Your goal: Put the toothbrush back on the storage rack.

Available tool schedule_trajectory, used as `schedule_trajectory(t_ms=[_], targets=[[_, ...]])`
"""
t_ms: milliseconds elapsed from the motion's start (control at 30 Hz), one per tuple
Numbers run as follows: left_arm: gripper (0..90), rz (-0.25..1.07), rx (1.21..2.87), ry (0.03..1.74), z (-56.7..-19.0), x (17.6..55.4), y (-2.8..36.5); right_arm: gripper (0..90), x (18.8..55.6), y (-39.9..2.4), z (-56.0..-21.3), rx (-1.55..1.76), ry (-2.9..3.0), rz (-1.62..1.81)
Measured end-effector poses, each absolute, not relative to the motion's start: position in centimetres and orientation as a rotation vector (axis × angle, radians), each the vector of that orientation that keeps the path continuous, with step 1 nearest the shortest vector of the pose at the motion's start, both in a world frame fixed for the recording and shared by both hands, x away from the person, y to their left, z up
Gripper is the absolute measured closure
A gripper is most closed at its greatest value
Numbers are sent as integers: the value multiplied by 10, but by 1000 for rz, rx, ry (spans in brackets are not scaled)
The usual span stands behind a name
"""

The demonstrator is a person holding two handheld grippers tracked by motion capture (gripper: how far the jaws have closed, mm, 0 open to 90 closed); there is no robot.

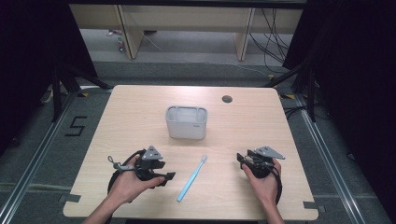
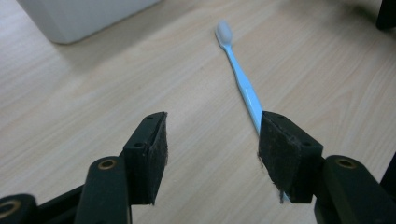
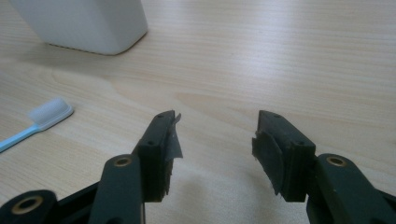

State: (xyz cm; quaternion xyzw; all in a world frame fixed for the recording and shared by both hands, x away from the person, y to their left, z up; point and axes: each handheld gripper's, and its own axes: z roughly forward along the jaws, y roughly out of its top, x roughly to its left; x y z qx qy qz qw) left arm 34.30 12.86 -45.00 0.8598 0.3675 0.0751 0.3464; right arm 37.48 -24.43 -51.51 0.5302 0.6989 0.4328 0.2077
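While I rest both hands on the desk (image 1: 140, 107), my left gripper (image 1: 169, 176) and right gripper (image 1: 239, 159) hold their fingers apart, empty. Between them lies a blue toothbrush (image 1: 191, 179), bristles toward one o'clock, with a white tub (image 1: 186, 122) at twelve.

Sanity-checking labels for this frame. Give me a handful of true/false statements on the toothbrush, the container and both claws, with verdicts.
1. The blue toothbrush lies flat on the table, between the two hands. True.
2. The toothbrush stands inside the white container. False: it lies on the table, nearer the person than the container.
3. The left claw is open, with nothing between its jaws. True.
4. The right claw is shut on the toothbrush. False: it is open and holds nothing; the brush head lies off to the side in the right gripper view.
5. The bristle end points toward the container. True.
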Motion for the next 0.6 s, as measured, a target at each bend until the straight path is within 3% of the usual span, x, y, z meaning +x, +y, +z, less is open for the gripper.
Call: schedule_trajectory(t_ms=[600], targets=[[392, 37, 2552, 1032, -450, 366, 82, 477, 378, -248, -515, 1444, 1984, 1161]])
